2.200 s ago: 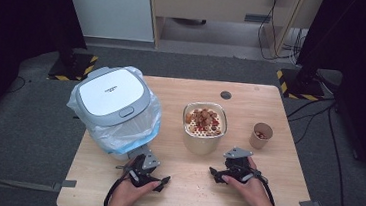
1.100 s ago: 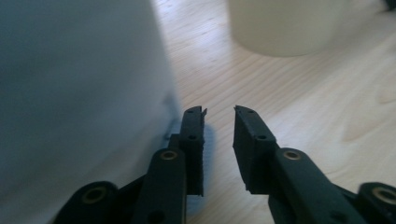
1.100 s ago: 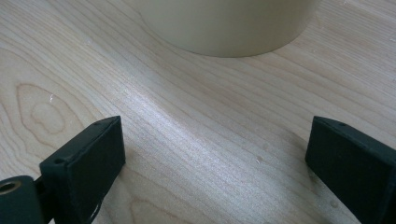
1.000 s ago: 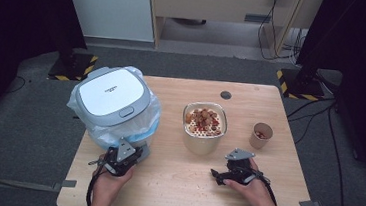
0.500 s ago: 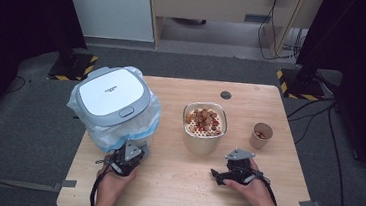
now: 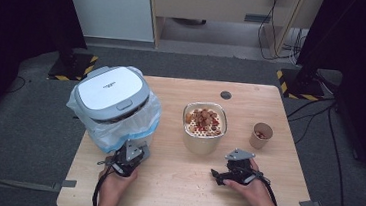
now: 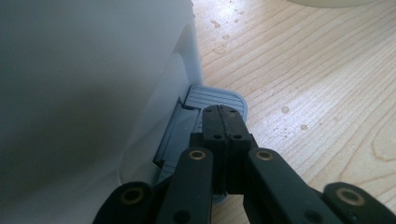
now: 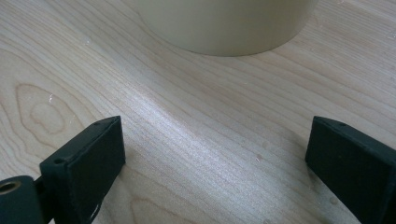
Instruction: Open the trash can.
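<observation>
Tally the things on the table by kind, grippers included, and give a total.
Lidded bin lined with a plastic bag: 1
Food container: 1
Paper cup: 1
Grippers: 2, left gripper and right gripper
Total: 5

I see a light wooden table [image 6: 274, 186] on grey carpet [image 6: 27, 134]; beyond it a white cabinet [image 6: 110, 6], a wooden shelf unit [image 6: 219, 6], and black-and-yellow hazard-striped feet [image 6: 293, 82].
</observation>
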Demonstrator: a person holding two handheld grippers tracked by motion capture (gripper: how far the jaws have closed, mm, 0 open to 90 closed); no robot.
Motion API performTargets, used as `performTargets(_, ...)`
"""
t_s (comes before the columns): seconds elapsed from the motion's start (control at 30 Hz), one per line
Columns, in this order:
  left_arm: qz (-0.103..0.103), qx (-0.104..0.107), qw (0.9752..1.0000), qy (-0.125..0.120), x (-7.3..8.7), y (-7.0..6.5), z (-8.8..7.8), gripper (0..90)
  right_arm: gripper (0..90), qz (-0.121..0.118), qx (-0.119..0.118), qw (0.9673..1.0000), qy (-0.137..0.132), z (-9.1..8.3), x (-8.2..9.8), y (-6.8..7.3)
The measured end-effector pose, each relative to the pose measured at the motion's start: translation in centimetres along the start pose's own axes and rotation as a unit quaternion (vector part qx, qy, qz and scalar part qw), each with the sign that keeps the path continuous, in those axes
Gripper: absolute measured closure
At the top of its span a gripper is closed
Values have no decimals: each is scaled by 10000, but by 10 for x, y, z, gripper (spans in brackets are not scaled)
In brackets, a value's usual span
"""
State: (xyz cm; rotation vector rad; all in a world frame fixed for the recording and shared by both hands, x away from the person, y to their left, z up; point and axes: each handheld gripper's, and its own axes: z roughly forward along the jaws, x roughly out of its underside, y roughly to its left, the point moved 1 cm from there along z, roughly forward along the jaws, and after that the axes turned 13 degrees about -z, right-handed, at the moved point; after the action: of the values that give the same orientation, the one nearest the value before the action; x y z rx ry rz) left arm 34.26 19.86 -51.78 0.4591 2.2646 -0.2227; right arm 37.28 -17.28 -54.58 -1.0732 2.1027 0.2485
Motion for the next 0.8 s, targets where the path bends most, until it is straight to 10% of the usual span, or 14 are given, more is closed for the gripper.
performTargets(0.8, -78, -19, 9998, 157, 4, -1, 6, 894, 58, 504, 528, 9973, 74, -43, 25, -34)
